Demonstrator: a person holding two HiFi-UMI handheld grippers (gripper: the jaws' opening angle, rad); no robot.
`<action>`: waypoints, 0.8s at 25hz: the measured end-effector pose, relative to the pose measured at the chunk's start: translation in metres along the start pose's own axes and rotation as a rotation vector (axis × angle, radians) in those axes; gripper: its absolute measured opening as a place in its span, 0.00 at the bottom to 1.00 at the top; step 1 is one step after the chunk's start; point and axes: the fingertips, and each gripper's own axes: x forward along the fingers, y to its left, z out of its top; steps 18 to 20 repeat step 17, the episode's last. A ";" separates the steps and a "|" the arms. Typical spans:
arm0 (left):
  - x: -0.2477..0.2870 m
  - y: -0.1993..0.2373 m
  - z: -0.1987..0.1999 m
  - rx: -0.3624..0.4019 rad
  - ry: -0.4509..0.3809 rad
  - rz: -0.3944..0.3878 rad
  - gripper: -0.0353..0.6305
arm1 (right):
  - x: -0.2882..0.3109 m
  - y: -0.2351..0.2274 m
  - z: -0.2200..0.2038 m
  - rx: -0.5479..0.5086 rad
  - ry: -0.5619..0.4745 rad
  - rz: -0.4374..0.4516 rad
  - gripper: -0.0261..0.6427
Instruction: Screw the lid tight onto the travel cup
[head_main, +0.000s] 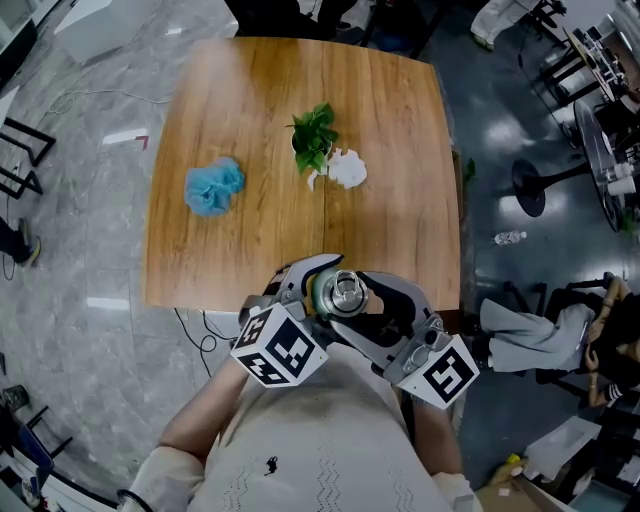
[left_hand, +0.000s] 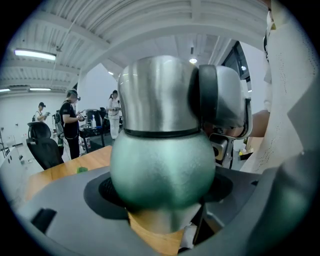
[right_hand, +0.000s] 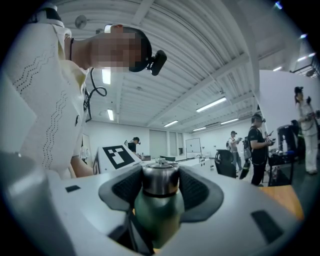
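Down at 6 o'clock of the wooden table (head_main: 260, 90), just over its near edge and close to the person's chest, both grippers meet on the travel cup (head_main: 345, 292). The left gripper (left_hand: 162, 192) has its jaws closed around the cup's rounded green body, which fills the middle of the left gripper view. The steel lid (left_hand: 157, 95) sits on top of that body, with a dark seam where they join. The right gripper (right_hand: 160, 182) comes in from the 3 o'clock side, and its ribbed dark pads (right_hand: 125, 187) press on either side of the lid, so it is clamped on the lid while the green body hangs below its jaws. In the head view the cup stands roughly upright, with the lid's shiny top facing the camera. Farther out on the table, a blue cloth (head_main: 213, 187) lies toward 9 o'clock. A green plant (head_main: 314, 140) sits near the centre, with a white crumpled piece (head_main: 347, 168) touching it at its 4 o'clock. Several people (right_hand: 257, 145) stand in the room behind.
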 end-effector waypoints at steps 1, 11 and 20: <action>0.000 0.000 0.000 0.001 0.001 0.000 0.66 | 0.000 0.000 0.001 -0.001 -0.001 0.001 0.39; 0.004 -0.001 -0.003 0.006 0.001 -0.016 0.66 | -0.002 -0.002 -0.005 -0.003 0.014 -0.005 0.39; 0.006 -0.003 -0.001 0.009 -0.010 -0.022 0.66 | -0.005 -0.002 -0.006 -0.005 0.022 -0.011 0.39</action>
